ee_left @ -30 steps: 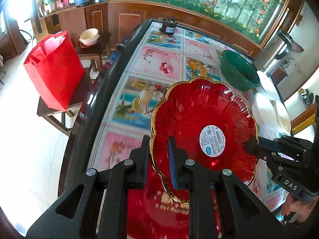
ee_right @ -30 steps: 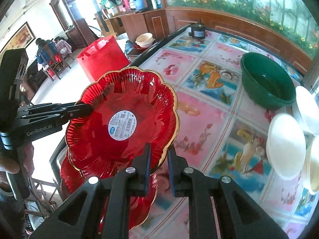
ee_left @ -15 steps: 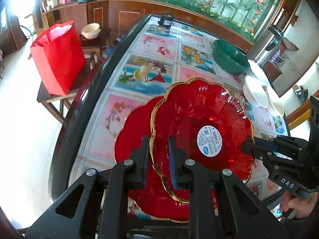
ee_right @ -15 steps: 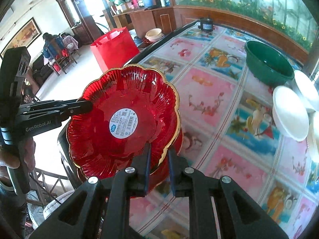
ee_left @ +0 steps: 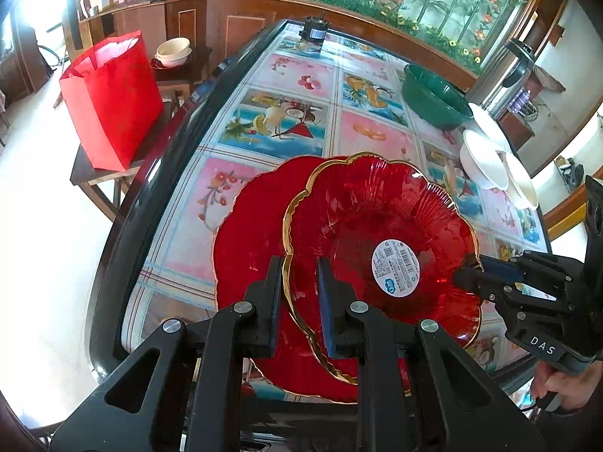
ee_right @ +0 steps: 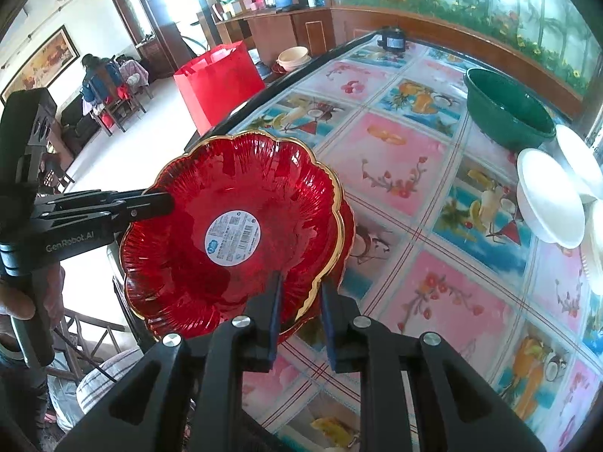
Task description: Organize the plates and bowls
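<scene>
My left claw (ee_left: 299,293) is clenched on the gold rim of a red plate (ee_left: 380,252), one finger on each face of the scalloped edge. My right claw (ee_right: 299,303) grasps the same plate (ee_right: 233,226) at the opposite rim, so the plate hangs between the two, tilted, its round white sticker (ee_left: 395,268) facing up toward the left camera. From the left view I see the right claw (ee_left: 467,273) biting the far-right edge; from the right view the left claw (ee_right: 166,201) bites the left edge.

Just under the held plate lies a second red plate (ee_left: 248,233) — it sits on the near end of the table (ee_left: 286,120), partly covered by the one I hold. Whether the two plates touch I cannot tell.

Further out, the table carries a cloth of fruit pictures. Toward the far right stands a green bowl (ee_left: 433,100), and near it, closer to me, several white bowls (ee_left: 486,160) lean on each other at the right edge. A small dark gadget (ee_left: 314,32) sits at the far end of the table.

Off the table to the left, a red bag (ee_left: 111,101) stands on a low wooden side table (ee_left: 94,175) — beyond it cream bowls (ee_left: 172,51) are stacked.
</scene>
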Motion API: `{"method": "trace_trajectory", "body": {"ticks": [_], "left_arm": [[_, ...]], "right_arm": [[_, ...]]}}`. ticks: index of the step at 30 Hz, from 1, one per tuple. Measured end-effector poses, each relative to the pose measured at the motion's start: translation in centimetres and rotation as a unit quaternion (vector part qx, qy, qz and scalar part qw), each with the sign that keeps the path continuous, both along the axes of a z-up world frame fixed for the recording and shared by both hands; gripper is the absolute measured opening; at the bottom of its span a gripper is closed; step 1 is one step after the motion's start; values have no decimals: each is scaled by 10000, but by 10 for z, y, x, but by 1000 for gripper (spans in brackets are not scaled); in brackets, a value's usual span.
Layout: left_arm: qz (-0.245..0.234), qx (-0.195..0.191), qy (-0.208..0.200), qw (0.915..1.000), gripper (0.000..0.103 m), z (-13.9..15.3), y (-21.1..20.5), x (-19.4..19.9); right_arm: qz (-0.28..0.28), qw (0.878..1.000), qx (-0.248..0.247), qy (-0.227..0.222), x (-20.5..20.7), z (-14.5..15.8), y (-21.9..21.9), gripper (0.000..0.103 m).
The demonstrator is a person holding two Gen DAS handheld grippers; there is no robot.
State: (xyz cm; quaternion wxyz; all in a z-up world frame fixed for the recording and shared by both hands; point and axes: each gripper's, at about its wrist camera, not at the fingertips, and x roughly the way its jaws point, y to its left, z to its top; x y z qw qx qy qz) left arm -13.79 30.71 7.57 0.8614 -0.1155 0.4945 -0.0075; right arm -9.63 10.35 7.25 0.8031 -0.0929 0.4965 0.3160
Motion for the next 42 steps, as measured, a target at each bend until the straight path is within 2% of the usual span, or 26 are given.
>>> {"method": "trace_trajectory", "body": {"ticks": [9,18,27,33,42], "left_arm": [[42,126,212,9997,17,-18,3,8],[145,465,320,9983,18,-31,7,11],[177,450,325,9983,20,-42,8,14],[139,691,282,9971,19,-46,3,15],[258,863,95,9959,19,-44,0,15]], "right_arm": [[55,9999,-104,109,3,-8,7,22],[249,9987,-392,205,2,-24,26,25],[345,9971,-676,109,2,-29,33,26],[406,9970,-652,56,0,-19,31,47],[411,9987,-264,162,-1,-15,21,51]]}}
